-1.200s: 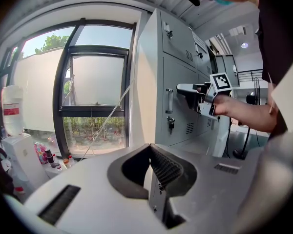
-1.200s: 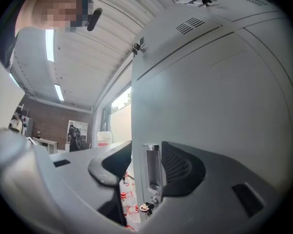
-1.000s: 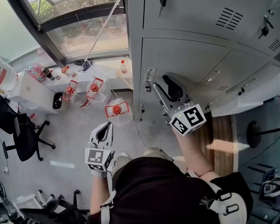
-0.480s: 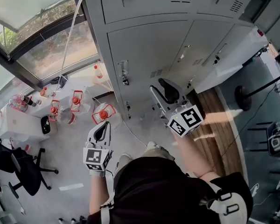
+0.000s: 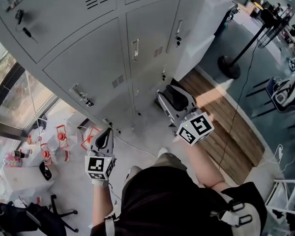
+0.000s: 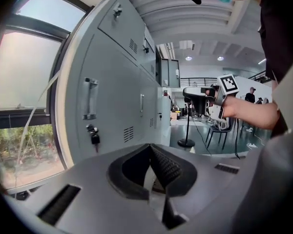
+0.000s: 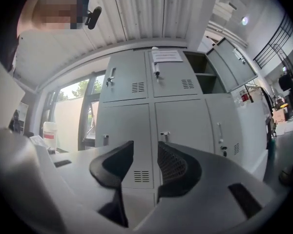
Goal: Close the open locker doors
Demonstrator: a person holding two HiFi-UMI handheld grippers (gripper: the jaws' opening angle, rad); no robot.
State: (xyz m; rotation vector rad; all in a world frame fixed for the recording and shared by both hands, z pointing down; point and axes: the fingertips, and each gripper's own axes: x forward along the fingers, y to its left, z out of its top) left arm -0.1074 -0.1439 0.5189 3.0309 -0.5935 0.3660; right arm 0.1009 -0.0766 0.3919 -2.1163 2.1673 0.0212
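Note:
A bank of grey lockers (image 5: 88,63) fills the top of the head view. One white door (image 5: 201,33) stands swung out at the upper right. In the right gripper view an upper compartment (image 7: 205,77) gapes open, its door (image 7: 234,60) angled outward. My left gripper (image 5: 108,132) hovers low in front of the lockers, shut and empty; its pads meet at the tip (image 6: 149,147). My right gripper (image 5: 168,91) points level at the locker fronts. It is open (image 7: 145,145), its jaws have just been closing a little, and nothing is between them.
Water jugs with red handles (image 5: 61,136) stand on the floor at the left under a window (image 5: 10,87). An office chair (image 5: 24,218) sits at the bottom left. A pole on a round base (image 5: 231,65) and a wooden floor strip (image 5: 231,122) lie to the right.
The whole view has swung right along the lockers: window and jugs slid down and to the left, and the open door now sits at the upper right. Both grippers travelled along.

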